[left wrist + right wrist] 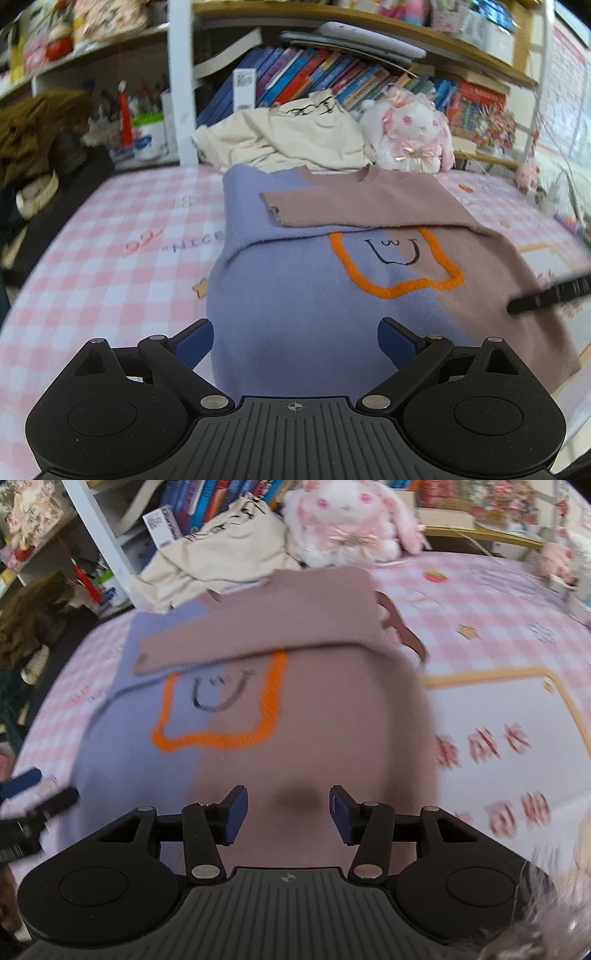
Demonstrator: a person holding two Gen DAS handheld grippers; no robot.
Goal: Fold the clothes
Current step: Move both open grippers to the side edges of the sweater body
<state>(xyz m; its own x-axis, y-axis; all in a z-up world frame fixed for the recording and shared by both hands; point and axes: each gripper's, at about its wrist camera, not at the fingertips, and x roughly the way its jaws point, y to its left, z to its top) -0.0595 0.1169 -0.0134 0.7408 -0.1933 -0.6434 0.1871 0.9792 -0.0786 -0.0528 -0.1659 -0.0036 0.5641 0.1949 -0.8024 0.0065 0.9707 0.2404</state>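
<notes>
A two-tone sweater (295,280), lavender on the left half and mauve on the right, lies flat on the bed with an orange outlined face patch (395,258) on its chest. Its mauve sleeve (332,206) is folded across the chest toward the left. My left gripper (295,341) is open and empty, just above the lavender hem. My right gripper (288,814) is open and empty over the mauve lower part of the sweater (314,709). A black part of the right gripper shows at the right edge of the left wrist view (546,295). The left gripper shows at the left edge of the right wrist view (26,794).
The sweater lies on a pink and white checked sheet (110,236). Behind it lie a cream garment (288,140) and a white and pink plush rabbit (410,133). Bookshelves (332,74) stand along the far side. Dark clothes (37,140) are piled at the left.
</notes>
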